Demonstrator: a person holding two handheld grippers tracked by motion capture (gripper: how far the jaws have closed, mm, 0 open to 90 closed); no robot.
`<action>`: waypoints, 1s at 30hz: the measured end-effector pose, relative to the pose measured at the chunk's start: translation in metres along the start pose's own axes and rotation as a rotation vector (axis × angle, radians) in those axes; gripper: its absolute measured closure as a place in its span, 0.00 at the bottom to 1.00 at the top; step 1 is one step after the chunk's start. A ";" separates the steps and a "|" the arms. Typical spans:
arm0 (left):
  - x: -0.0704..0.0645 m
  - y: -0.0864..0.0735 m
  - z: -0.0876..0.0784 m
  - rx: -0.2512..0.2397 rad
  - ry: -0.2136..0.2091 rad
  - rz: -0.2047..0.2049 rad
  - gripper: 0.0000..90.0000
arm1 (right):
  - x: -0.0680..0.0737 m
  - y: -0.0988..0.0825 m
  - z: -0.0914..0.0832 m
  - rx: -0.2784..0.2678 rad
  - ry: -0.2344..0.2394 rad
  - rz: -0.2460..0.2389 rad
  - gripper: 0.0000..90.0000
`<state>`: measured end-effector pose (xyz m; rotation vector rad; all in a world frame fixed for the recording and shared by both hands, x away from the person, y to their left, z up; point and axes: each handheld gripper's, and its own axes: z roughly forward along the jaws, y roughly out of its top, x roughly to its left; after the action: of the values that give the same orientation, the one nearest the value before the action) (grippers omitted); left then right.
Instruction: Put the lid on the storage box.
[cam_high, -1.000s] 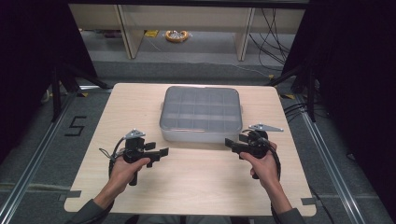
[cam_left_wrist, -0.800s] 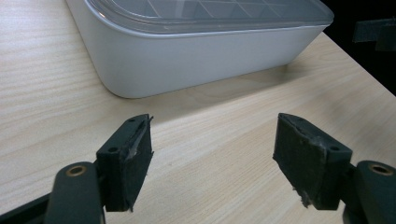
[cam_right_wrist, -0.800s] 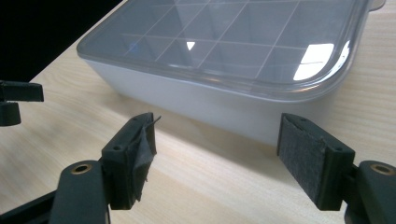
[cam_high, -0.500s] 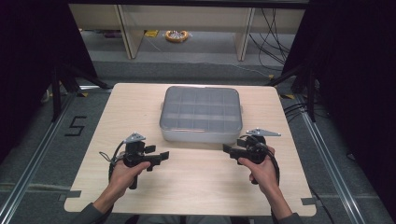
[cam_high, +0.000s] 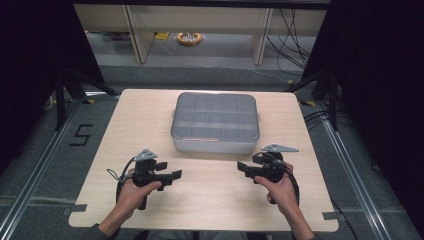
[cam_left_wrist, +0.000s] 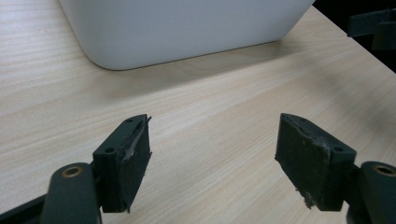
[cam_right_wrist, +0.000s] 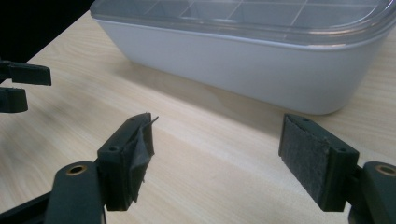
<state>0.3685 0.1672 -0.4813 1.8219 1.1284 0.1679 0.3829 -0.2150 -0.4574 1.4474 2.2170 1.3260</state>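
Observation:
A white compartment box (cam_high: 215, 122) with a clear lid stands shut in the middle of the wooden table (cam_high: 210, 205). My left gripper (cam_high: 170, 171) hovers low at the box's near left and points right; its jaws have just been opening and hold nothing. In the left gripper view the gripper (cam_left_wrist: 212, 140) stands open over bare wood, the box's white wall (cam_left_wrist: 187, 28) beyond. My right gripper (cam_high: 243, 168) sits at the near right and points left. Its jaws have just been opening too, and the gripper (cam_right_wrist: 217, 140) is empty, facing the box (cam_right_wrist: 243, 65).
The two grippers face each other across a strip of bare wood in front of the box. The right gripper (cam_left_wrist: 373, 28) and the left gripper (cam_right_wrist: 18, 81) each show in the other's view. Behind the table are shelf legs, cables and a yellow ring (cam_high: 190, 38) on the floor.
Both hands have drawn back a little toward the table's near edge. The box has not moved.

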 end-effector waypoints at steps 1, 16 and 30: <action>0.000 -0.001 -0.001 0.004 -0.002 0.003 0.29 | 0.000 -0.001 0.000 0.006 -0.010 0.002 0.30; -0.009 -0.011 -0.011 -0.006 -0.010 0.039 0.28 | 0.006 -0.017 -0.003 0.025 0.008 0.003 0.22; -0.020 -0.024 -0.014 0.010 -0.014 0.107 0.27 | 0.014 -0.033 -0.008 0.028 -0.008 -0.030 0.18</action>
<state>0.3345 0.1646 -0.4855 1.8906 1.0248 0.2116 0.3499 -0.2131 -0.4732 1.4201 2.2528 1.2827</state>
